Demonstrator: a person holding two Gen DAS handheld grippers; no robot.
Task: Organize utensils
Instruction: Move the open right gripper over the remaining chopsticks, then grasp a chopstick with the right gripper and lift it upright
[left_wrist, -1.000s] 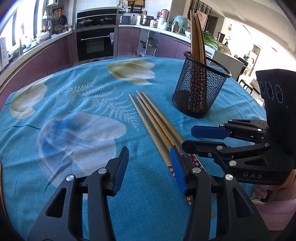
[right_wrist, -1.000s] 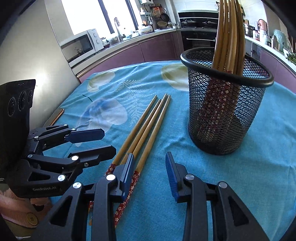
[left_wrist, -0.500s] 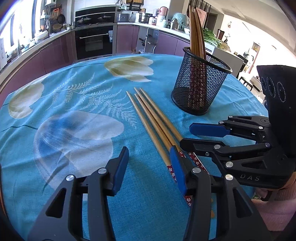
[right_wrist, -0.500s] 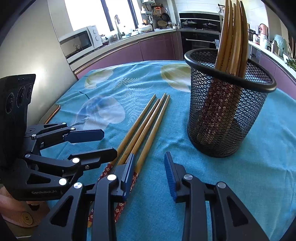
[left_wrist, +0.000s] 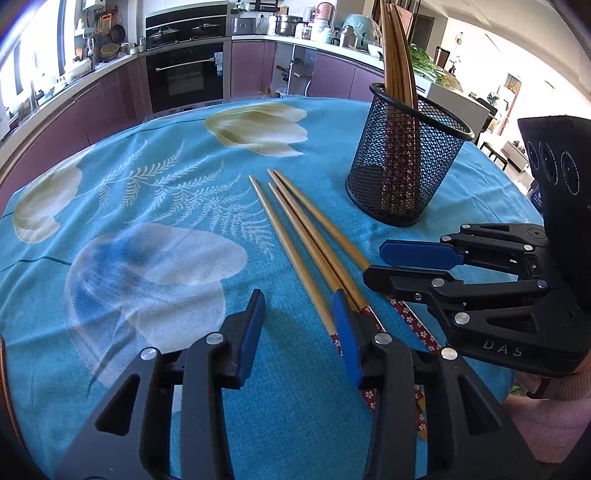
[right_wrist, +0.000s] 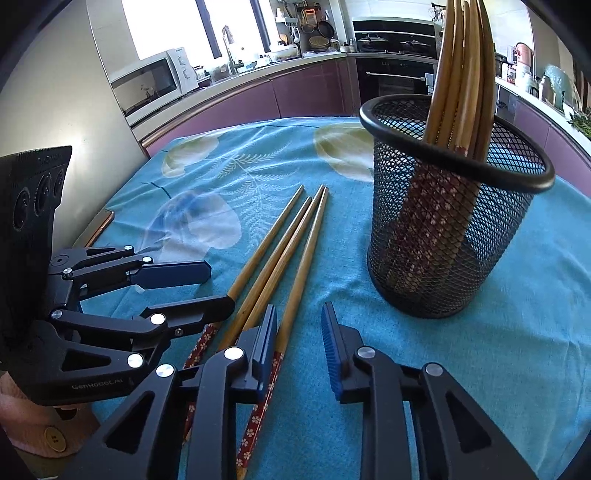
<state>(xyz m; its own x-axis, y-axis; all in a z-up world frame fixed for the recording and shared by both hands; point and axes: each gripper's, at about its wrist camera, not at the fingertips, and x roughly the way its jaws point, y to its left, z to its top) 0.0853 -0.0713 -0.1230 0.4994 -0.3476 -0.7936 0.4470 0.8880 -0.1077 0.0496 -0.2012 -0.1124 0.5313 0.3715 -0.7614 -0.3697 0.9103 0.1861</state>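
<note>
A: Kitchen fittings?
B: Purple cabinets (left_wrist: 110, 107), built-in oven (left_wrist: 184, 74), white microwave (right_wrist: 151, 79).
A: Light, surface?
B: Bright window (right_wrist: 166, 26); tabletop (left_wrist: 166, 206) with blue floral cloth.

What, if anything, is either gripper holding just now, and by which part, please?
Nothing is held. The left gripper and right gripper are both closing with nothing between their pads; the chopsticks lie loose on the tablecloth.
</note>
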